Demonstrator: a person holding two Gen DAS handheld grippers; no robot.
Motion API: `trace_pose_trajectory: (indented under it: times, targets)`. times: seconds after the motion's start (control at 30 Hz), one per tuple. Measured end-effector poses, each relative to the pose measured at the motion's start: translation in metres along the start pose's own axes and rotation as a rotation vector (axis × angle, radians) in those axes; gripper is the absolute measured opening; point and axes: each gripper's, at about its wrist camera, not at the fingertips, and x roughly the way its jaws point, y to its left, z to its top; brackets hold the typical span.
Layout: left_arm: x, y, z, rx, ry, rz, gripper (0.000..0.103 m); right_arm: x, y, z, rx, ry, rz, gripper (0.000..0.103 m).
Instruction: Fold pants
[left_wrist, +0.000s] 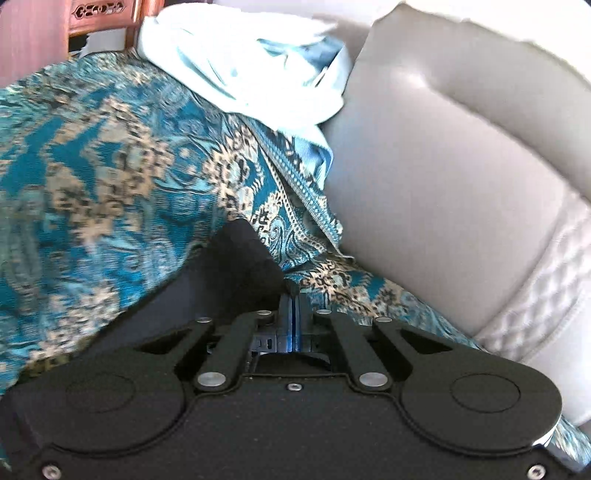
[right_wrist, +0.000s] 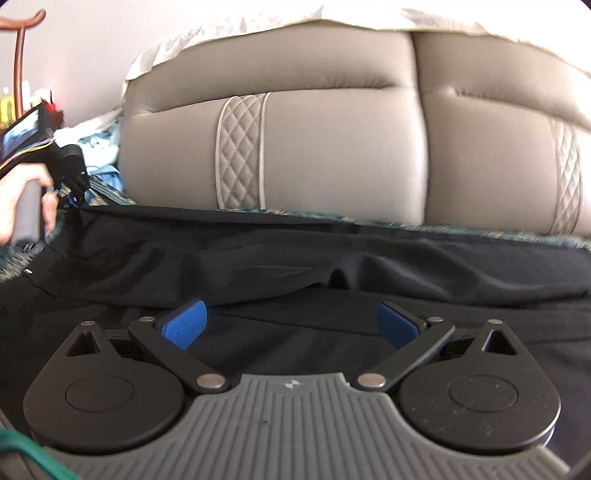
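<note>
Black pants (right_wrist: 258, 258) lie spread across the sofa seat in the right wrist view, with one lengthwise fold lying over the lower layer. My right gripper (right_wrist: 291, 323) is open, its blue pads (right_wrist: 184, 325) wide apart just above the near part of the pants. My left gripper (left_wrist: 294, 295) is shut on a corner of the black pants (left_wrist: 236, 266) and holds it up over the teal cover. The left gripper also shows in the right wrist view (right_wrist: 74, 188) at the far left, held by a hand, at the pants' left end.
A teal and beige patterned cover (left_wrist: 92, 166) lies on the seat. A grey leather sofa back (right_wrist: 332, 147) stands right behind the pants. Light blue clothes (left_wrist: 251, 62) are heaped at the seat's far left end. Wooden furniture (left_wrist: 99, 14) stands beyond.
</note>
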Motion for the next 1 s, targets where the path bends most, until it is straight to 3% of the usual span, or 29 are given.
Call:
trace_pose_trajectory:
  times: [0.13, 0.3, 0.5, 0.7, 0.77, 1.0]
  targets:
    - [-0.047, 0.035, -0.020, -0.018, -0.041, -0.088, 0.002, 0.005, -0.004, -0.005, 0.099, 0.041, 0.122, 0.103]
    - [-0.078, 0.074, -0.056, -0.058, -0.082, -0.163, 0.002, 0.014, -0.003, -0.017, 0.257, 0.093, 0.260, 0.103]
    - [-0.086, 0.103, -0.081, -0.069, -0.135, -0.257, 0.002, 0.031, 0.024, -0.016, 0.427, 0.152, 0.313, 0.093]
    - [-0.085, 0.111, -0.076, -0.072, -0.125, -0.322, 0.002, 0.079, 0.063, 0.001, 0.682, 0.215, 0.420, 0.080]
    - [-0.085, 0.110, -0.077, -0.066, -0.127, -0.321, 0.002, 0.096, 0.078, 0.004, 0.750, 0.254, 0.436, 0.071]
    - [-0.083, 0.116, -0.081, -0.052, -0.086, -0.345, 0.002, 0.132, 0.124, 0.018, 0.792, 0.309, 0.442, 0.061]
